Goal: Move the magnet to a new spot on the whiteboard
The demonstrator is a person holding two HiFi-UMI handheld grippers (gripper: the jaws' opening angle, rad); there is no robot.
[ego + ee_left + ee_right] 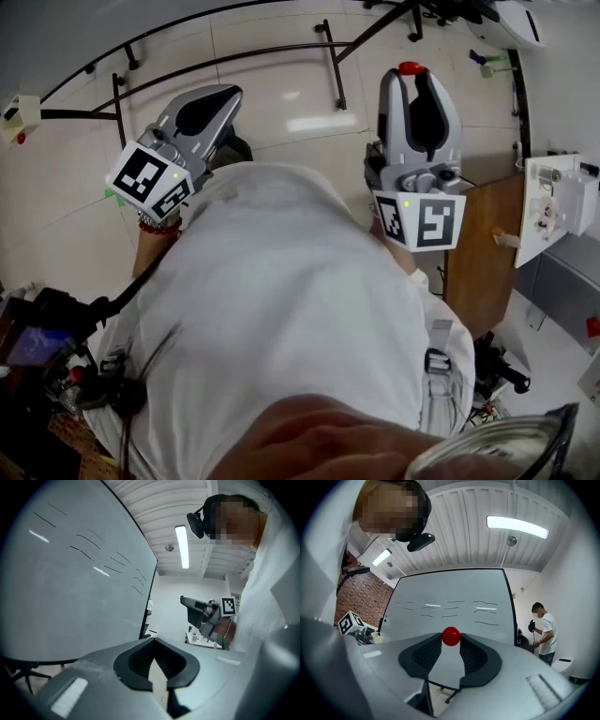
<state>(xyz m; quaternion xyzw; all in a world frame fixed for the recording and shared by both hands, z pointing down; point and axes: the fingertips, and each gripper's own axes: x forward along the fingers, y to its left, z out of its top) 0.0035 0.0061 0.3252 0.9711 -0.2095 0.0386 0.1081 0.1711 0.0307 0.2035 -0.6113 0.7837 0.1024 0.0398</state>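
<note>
A round red magnet [451, 636] sits pinched between the tips of my right gripper [451, 642], which is shut on it and held up in the air in front of the whiteboard [450, 603]. The board carries several short dark pen strokes. In the head view the magnet [411, 67] shows at the top of the right gripper [413, 80]. My left gripper [153, 638] is shut with nothing between its jaws; it points past the whiteboard [70, 573] at a slant. From there the right gripper [202, 612] is visible off to the side.
The whiteboard's black stand legs [333, 61] with casters spread over the tiled floor. A wooden table [483, 244] with white equipment stands at the right. A person in a white shirt [544, 630] stands beside the board's right edge. A brick wall [363, 597] lies to the left.
</note>
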